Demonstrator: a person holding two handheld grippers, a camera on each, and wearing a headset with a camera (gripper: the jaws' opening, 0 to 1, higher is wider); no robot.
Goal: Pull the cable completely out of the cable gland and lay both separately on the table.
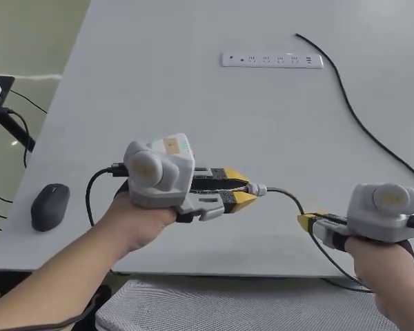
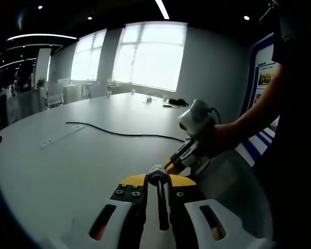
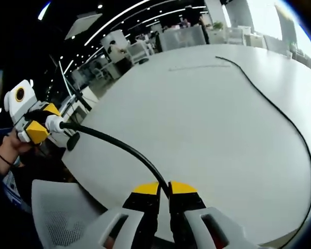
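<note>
Fingers point(image 2: 132, 181) of the left gripper point(image 1: 240, 188) are clamped on the cable gland point(image 1: 257, 188), whose pale round end pokes out between their yellow tips. Those of the right gripper point(image 3: 165, 189) are pressed together on the black cable point(image 3: 119, 147) a little way along from the gland. In the head view, the left gripper sits left of centre and the right gripper at the lower right. The cable sags in a short curve between them. Both are held in the air over the near edge of the tabletop point(image 1: 193, 96), and nothing has been laid down yet.

The step in hand looks like the pull itself, since the cable is still seated in the gland. In the left gripper view a dark length runs back from the gland between the fingers, so some cable probably remains to be drawn through. The next move calls for both clamps to hold firm while the hands part along the line of the gland, which would take up the slack first. A pull at an angle could make the cable bind at the mouth.

By count there are two grippers, one gland and one cable through it. On the tabletop lie one white power strip point(image 1: 271, 60) at the upper middle, one loose black cord point(image 1: 359, 118) at the right, and one dark mouse point(image 1: 50, 205) at the left edge.
</note>
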